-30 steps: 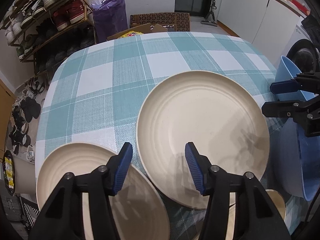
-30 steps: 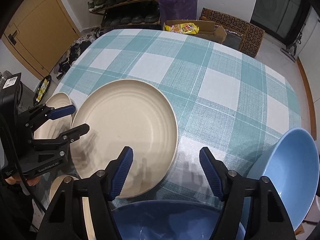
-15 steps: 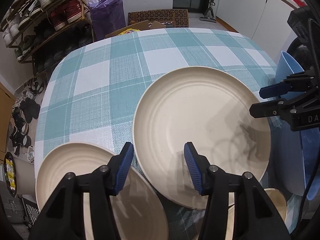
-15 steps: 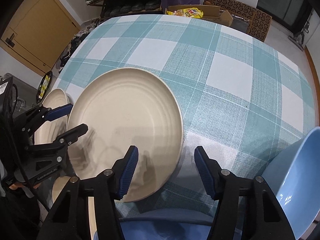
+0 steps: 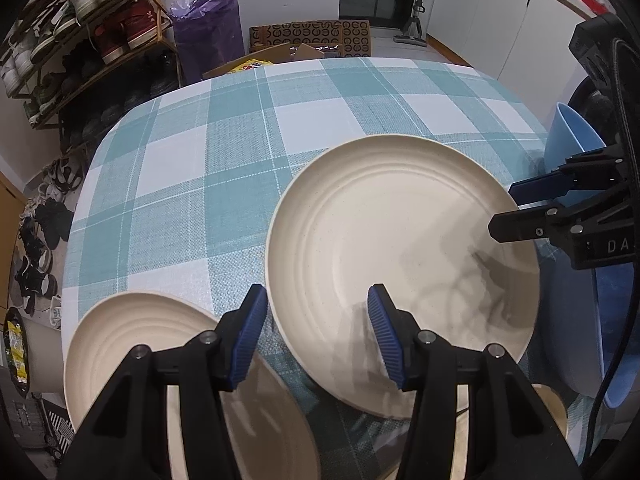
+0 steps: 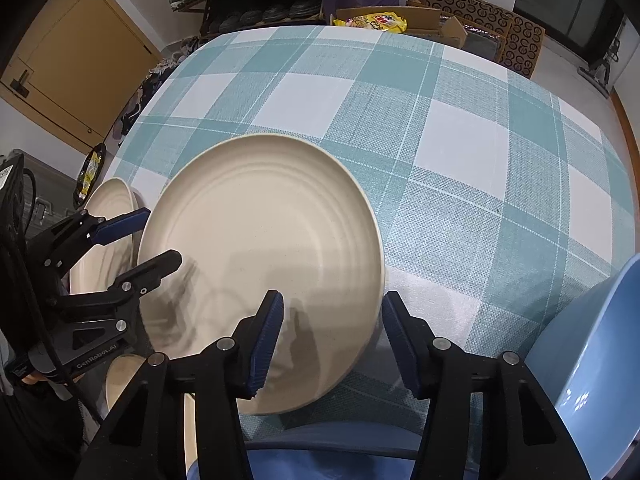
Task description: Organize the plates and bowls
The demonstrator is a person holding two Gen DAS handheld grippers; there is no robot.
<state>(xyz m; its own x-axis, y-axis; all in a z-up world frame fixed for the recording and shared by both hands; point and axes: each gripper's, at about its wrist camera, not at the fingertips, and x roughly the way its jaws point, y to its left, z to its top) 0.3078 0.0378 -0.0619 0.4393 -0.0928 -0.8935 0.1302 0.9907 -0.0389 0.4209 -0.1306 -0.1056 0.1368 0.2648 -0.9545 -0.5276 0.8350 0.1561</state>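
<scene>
Right gripper (image 6: 332,340), jaws just closing, hides the large plate's (image 6: 260,248) near rim.

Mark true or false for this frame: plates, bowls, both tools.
1. The large cream plate lies between the two tools. True.
2. The left tool clamps a blue bowl. False: its jaws stand open, straddling the large plate's near rim.
3. A smaller cream plate sits beside the large one. True.
4. The tablecloth is plain red. False: teal and white check.
5. The right tool holds nothing; its jaws have just been closing around the plate's rim. True.
6. No blue bowl is present. False: a blue bowl sits at the right.
</scene>
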